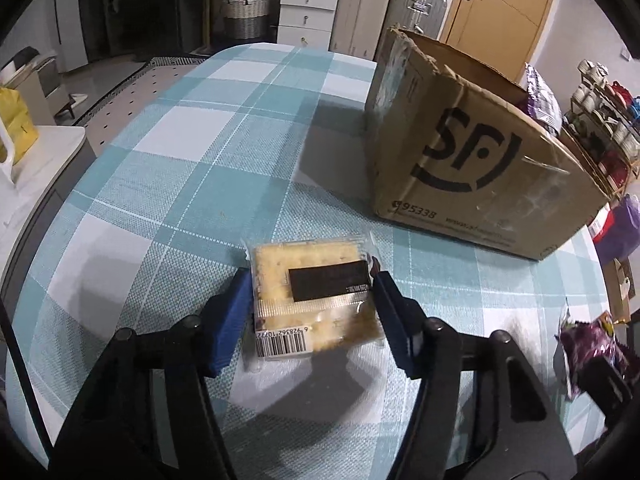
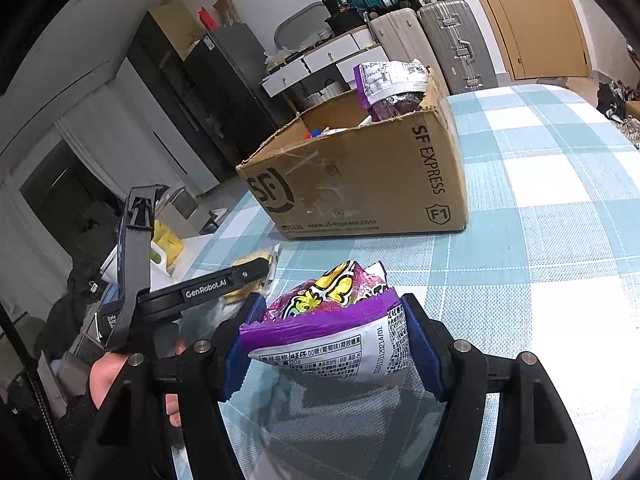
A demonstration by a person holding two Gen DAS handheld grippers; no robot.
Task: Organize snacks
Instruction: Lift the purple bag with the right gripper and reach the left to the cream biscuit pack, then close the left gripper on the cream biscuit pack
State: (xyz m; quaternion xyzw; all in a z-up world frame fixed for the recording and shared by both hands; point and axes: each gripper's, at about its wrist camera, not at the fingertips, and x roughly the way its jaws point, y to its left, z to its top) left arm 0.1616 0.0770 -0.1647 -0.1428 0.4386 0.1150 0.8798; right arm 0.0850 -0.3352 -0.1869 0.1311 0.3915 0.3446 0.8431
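- Left wrist view: the left tool (image 1: 312, 300) points steeply down at the bench (image 1: 168, 184), and its blue pads (image 1: 230, 316) press on both sides of a clear-wrapped cracker pack (image 1: 316, 300) that lies flat on the checked cloth; the black label's print is too blurred to read.
- Near the right edge of that view a purple candy bag (image 1: 588, 344) is cut off, with the other tool dark and blurred beside it.
- Right wrist view: the right tool (image 2: 334, 344) tilts downward and is clamped on the purple candy bag (image 2: 332, 328), which is held clear of the cloth; the bag hides the inner faces of the pads.
- Beside it on the left, a hand (image 2: 108, 372) grips the left tool's handle, only partly seen behind the black frame; the cracker pack (image 2: 252, 264) is mostly hidden behind that tool's arm.
- Farther off, an open cardboard box (image 2: 360, 184) stands on the bench; its near wall hides most of the contents, and only another purple snack bag (image 2: 384, 88) sticking above the rim is plain.
- Suitcases (image 2: 448, 40) and drawers (image 1: 308, 4) stand behind.
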